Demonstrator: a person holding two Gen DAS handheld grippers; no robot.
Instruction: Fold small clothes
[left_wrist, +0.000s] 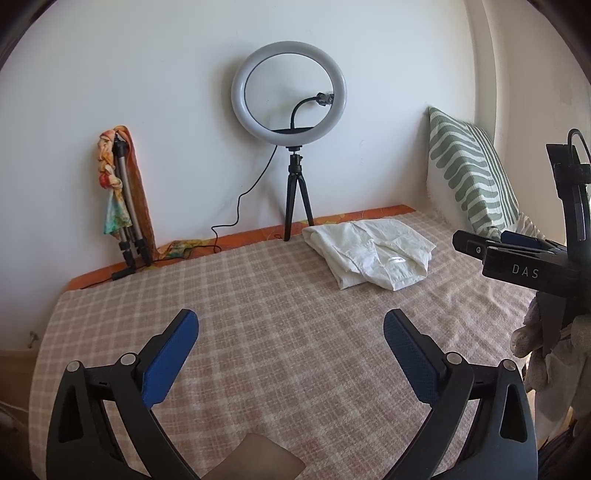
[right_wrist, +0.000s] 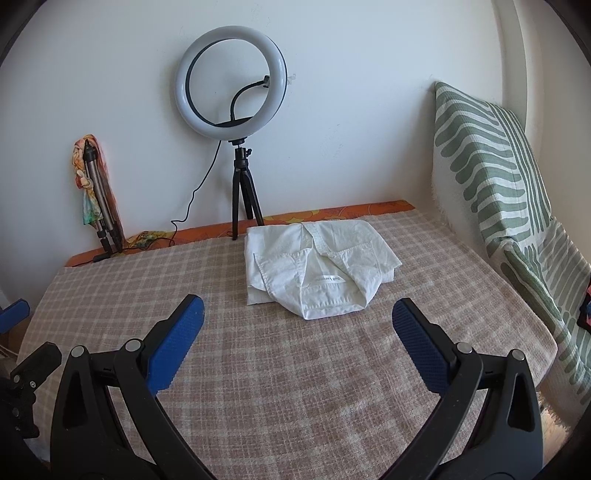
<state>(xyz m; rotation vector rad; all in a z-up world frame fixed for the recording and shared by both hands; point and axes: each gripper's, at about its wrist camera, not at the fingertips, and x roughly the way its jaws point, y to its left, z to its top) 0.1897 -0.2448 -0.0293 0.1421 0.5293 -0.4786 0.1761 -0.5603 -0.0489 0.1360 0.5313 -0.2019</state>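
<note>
A small white shirt (right_wrist: 317, 267) lies folded on the checked bedspread (right_wrist: 280, 369), collar and label toward me. In the left wrist view the white shirt (left_wrist: 373, 254) sits at the far right of the bed. My right gripper (right_wrist: 297, 319) hovers open just short of the shirt, blue pads wide apart, nothing between them. My left gripper (left_wrist: 290, 328) is open too, over bare cloth to the left of the shirt, holding nothing. The right gripper (left_wrist: 513, 254) also shows at the right edge of the left wrist view, held by a gloved hand (left_wrist: 543, 339).
A ring light (right_wrist: 231, 85) on a black tripod stands against the wall behind the shirt, its cable trailing left. A folded tripod (right_wrist: 99, 199) wrapped in a colourful scarf leans at the back left. A green striped pillow (right_wrist: 491, 173) rests along the right side.
</note>
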